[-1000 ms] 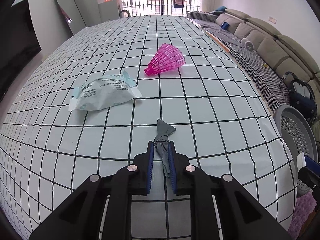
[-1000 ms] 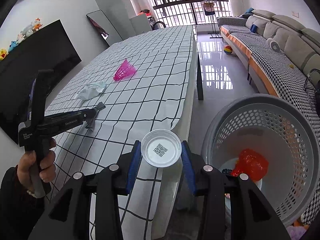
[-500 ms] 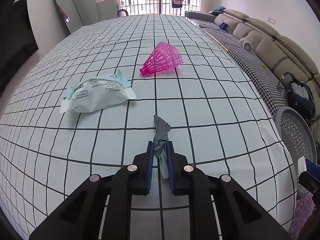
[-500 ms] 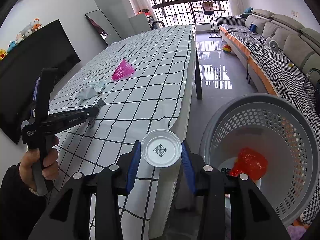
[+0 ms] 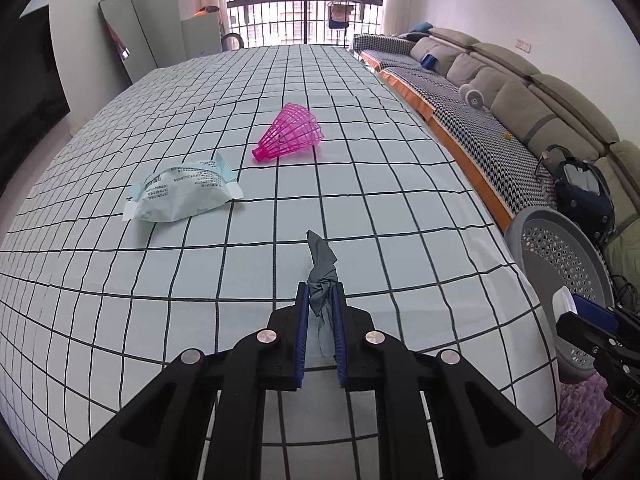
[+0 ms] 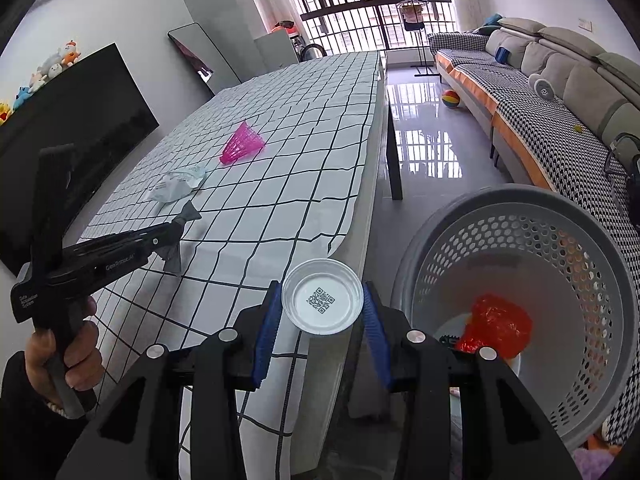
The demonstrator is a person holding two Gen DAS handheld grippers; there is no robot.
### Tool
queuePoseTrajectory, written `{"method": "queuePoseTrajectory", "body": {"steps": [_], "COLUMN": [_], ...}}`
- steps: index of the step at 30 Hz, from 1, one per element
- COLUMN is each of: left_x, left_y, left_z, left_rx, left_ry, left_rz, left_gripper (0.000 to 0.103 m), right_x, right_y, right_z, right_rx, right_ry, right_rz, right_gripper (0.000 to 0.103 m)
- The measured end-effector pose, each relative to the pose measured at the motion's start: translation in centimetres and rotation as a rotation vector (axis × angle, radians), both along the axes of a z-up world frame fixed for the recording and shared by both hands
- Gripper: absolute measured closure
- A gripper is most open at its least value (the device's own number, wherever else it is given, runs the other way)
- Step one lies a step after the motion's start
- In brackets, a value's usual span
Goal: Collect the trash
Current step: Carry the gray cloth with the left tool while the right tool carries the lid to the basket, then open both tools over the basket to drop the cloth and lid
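Grey, crumpled scrap of wrapper sits pinched between the closed blue pads of your left gripper, lifted just above the white black-gridded tablecloth; at eleven o'clock from it lies a pale printed plastic packet, at twelve a pink mesh plastic cone; your right gripper clamps a round white plastic lid, with the grey perforated basket at three o'clock, holding red crumpled plastic.
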State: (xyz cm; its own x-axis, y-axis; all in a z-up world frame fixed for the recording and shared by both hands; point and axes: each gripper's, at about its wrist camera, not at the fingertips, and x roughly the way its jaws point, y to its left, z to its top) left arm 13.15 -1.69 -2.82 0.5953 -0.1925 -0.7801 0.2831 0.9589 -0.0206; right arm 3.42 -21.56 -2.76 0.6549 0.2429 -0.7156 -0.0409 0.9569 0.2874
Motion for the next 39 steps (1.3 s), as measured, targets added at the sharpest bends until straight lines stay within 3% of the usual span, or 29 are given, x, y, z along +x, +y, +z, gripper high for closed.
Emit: {"method": "queuePoseTrajectory", "body": {"steps": [16, 30, 39], "left_x": [-6.7, -8.2, -7.9], "left_y": [-10.4, -19.6, -22.0], "left_z": [2.6, 0.5, -0.9], "left_rx": [-0.036, -0.063, -0.058], "left_ry": [-0.045, 0.023, 0.051], "left_rz": [-0.186, -0.288, -0.305], "left_gripper": [0.091, 0.091, 0.091], "right_x": [-3.9, -7.0, -7.2], "right_y": [-6.2, -14.3, -16.6], "right_z": [0.1, -2.2, -2.8], "right_rx": [-0.036, -0.051, -0.053], "right_ry": [-0.011, 0.023, 0.023], "right_rz": [-0.131, -0.265, -0.278], "right_gripper": [0.064, 0.064, 0.064]}}
